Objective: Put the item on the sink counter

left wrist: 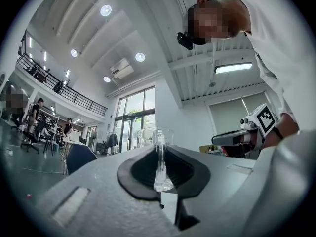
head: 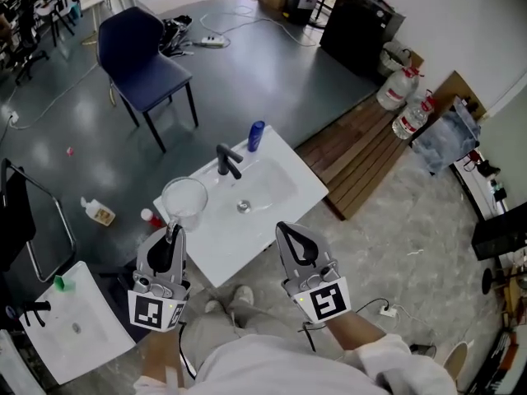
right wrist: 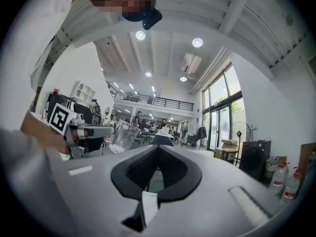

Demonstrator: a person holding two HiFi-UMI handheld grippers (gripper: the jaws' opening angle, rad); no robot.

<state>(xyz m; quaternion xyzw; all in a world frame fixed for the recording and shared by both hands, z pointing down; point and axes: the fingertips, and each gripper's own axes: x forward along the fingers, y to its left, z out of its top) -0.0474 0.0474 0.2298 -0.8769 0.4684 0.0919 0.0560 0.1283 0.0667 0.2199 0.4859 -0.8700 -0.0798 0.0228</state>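
Empty clear glass (head: 184, 200) gripped at its rim by left claw (head: 173, 230), right claw (head: 281, 226) clenched, sink counter (head: 224, 247) below

I am looking steeply down at the table (head: 288, 189); cameras on left tongs (head: 173, 233) and right tongs (head: 286, 230) are eyeing each other, roughly level.

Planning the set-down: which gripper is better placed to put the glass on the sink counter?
Left. The left gripper has its jaws shut on the wall of the glass, right by the sink counter at its left corner. The right gripper holds nothing, jaws together.
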